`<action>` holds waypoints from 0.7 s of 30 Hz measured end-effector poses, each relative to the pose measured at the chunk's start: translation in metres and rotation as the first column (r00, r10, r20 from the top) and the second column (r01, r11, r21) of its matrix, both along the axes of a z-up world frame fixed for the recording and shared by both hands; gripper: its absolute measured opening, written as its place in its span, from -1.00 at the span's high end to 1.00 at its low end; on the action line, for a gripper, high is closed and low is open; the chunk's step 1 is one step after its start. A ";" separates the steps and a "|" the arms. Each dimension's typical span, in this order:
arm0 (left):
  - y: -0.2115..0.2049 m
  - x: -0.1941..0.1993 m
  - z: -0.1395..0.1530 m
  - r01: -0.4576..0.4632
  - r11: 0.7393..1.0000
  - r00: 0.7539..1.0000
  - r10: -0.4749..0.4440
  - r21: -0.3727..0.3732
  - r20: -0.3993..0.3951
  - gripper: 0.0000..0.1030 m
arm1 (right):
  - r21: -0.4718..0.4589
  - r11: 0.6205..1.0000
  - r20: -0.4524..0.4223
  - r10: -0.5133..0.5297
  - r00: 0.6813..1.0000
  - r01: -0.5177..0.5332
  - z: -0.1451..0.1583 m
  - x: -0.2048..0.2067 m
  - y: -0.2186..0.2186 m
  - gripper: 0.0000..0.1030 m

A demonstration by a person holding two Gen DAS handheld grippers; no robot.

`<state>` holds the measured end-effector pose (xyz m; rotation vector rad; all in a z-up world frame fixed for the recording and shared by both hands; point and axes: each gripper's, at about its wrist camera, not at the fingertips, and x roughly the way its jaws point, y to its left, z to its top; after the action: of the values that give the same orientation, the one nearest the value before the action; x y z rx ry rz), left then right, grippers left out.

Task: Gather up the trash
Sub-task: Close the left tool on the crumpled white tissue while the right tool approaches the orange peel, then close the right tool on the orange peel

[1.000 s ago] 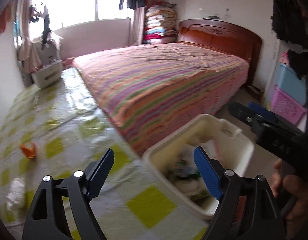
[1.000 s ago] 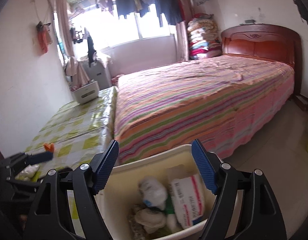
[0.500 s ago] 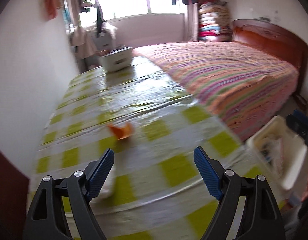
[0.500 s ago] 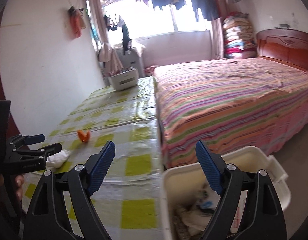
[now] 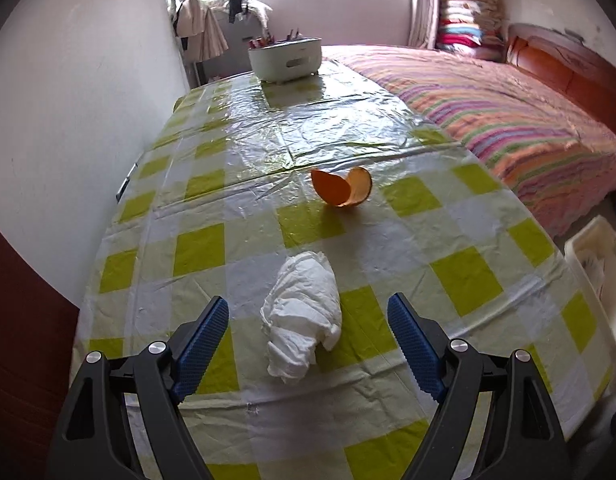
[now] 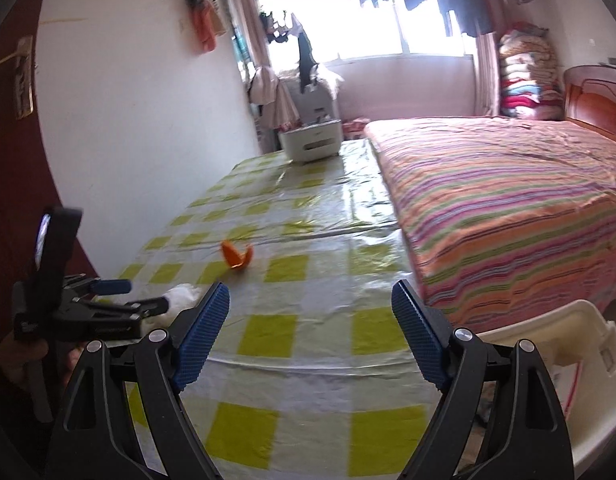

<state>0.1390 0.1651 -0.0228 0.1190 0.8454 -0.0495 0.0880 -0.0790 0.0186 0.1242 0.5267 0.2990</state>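
A crumpled white tissue (image 5: 302, 312) lies on the green-checked table (image 5: 464, 276), between the open jaws of my left gripper (image 5: 308, 344). An orange peel (image 5: 342, 188) lies farther on. In the right wrist view the tissue (image 6: 182, 294) and the peel (image 6: 237, 255) show at the left, with my left gripper (image 6: 142, 296) at the tissue. My right gripper (image 6: 310, 334) is open and empty above the table's near edge. The white trash bin (image 6: 580, 336) stands at the lower right, also in the left wrist view (image 5: 596, 256).
A white appliance (image 5: 286, 58) stands at the table's far end. A striped bed (image 6: 508, 200) runs along the table's right side. A white wall (image 5: 88, 120) borders the left.
Both grippers have swung left from the trash bin to the table. My left gripper has come down around the white tissue, which now lies between its open jaws.
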 end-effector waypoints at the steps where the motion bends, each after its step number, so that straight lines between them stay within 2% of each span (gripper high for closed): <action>1: 0.002 0.002 -0.001 -0.004 1.000 1.000 0.004 -0.018 -0.009 -0.54 | -0.003 1.000 -0.003 0.011 1.000 -0.011 -0.002 0.000 0.005 -0.60; 3: 0.007 0.008 -0.004 -0.016 0.998 0.999 0.014 -0.055 -0.030 -0.54 | -0.007 0.999 -0.010 0.035 0.999 -0.035 -0.004 0.002 0.015 -0.60; 5: 0.009 0.013 -0.008 -0.022 0.998 0.999 0.019 -0.060 -0.048 -0.51 | -0.013 0.999 -0.015 0.052 0.999 -0.052 -0.006 0.002 0.021 -0.60; 7: 0.012 0.016 -0.011 -0.022 0.997 0.998 0.018 -0.069 -0.064 -0.28 | -0.008 0.998 -0.018 0.064 0.998 -0.064 -0.004 0.004 0.024 -0.60; 9: 0.015 0.021 -0.017 -0.022 0.997 0.995 0.014 -0.079 -0.095 0.20 | 0.009 0.997 -0.031 0.074 0.997 -0.074 -0.003 0.011 0.027 -0.60; 11: 0.017 0.024 -0.022 -0.024 0.996 0.993 0.013 -0.088 -0.118 0.33 | 0.025 0.997 -0.046 0.081 0.996 -0.080 -0.002 0.023 0.029 -0.60; 16: 0.020 0.024 -0.023 -0.024 0.993 0.993 0.010 -0.117 -0.119 0.52 | 0.064 0.991 -0.111 0.122 0.986 -0.115 -0.008 0.074 0.048 -0.60; 21: 0.027 0.023 -0.022 -0.039 0.990 0.993 0.023 -0.134 -0.119 0.57 | 0.089 0.984 -0.208 0.172 0.963 -0.156 -0.029 0.121 0.081 -0.60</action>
<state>0.1624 0.1926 -0.0451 -0.0253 0.9586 -0.0855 0.2092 0.0022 -0.0103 0.1847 0.7437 0.4703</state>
